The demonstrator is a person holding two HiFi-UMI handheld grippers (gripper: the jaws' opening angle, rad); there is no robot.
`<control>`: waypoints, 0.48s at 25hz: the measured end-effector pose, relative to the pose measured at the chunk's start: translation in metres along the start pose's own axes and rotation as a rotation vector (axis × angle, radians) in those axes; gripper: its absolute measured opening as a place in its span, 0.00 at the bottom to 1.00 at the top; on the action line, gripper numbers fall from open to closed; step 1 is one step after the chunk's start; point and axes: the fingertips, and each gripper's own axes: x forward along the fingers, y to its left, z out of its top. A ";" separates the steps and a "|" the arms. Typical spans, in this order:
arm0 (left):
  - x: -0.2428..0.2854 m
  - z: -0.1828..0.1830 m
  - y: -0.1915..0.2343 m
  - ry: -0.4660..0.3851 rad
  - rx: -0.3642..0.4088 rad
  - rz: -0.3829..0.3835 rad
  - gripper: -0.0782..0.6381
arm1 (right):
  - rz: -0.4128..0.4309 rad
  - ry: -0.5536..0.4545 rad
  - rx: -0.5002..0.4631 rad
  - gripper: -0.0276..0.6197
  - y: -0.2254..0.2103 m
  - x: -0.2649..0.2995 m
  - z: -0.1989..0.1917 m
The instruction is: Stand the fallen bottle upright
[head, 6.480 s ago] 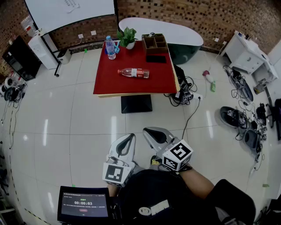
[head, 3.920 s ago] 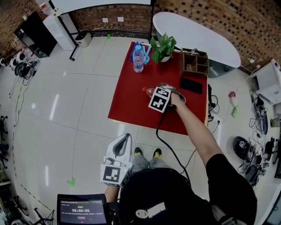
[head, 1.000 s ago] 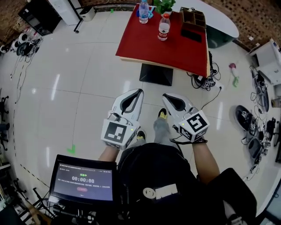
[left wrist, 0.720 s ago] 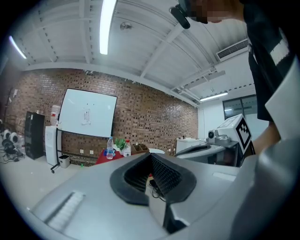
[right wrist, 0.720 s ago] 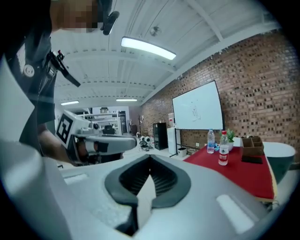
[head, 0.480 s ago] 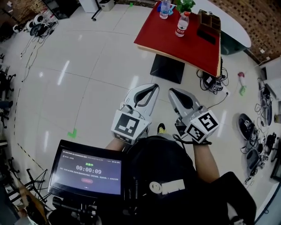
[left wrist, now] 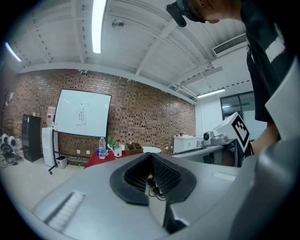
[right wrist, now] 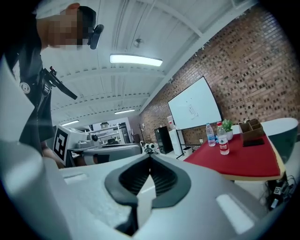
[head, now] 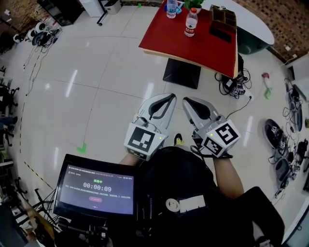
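Since ~4 s ago, right gripper (head: 186,100) is back by the body, beside left gripper (head: 170,96). Both are pressed together & empty. Bottle (head: 191,22) now stands upright on red table (head: 193,43), well apart from both. Risk prob. low: only a knock to the table would tip it.

A clear plastic bottle with a red label (head: 191,22) is seen standing upright on the red-topped table (head: 193,43), near a blue-labelled clear bottle (head: 172,8). Well apart from it, the white left gripper (head: 168,97) and white right gripper (head: 186,101) are held side by side above the glossy tiled floor (head: 106,82).
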 end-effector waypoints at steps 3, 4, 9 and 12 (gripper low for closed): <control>0.006 0.003 -0.003 -0.005 -0.006 -0.016 0.12 | -0.030 -0.007 -0.008 0.05 -0.008 -0.002 0.002; 0.008 0.004 -0.003 -0.006 -0.005 -0.018 0.12 | -0.041 -0.006 -0.012 0.05 -0.011 -0.003 0.002; 0.012 0.008 -0.006 -0.015 -0.002 -0.024 0.12 | -0.093 -0.026 -0.023 0.05 -0.021 -0.012 0.009; 0.014 0.010 -0.009 -0.025 0.005 -0.028 0.12 | -0.121 -0.035 -0.023 0.05 -0.027 -0.017 0.012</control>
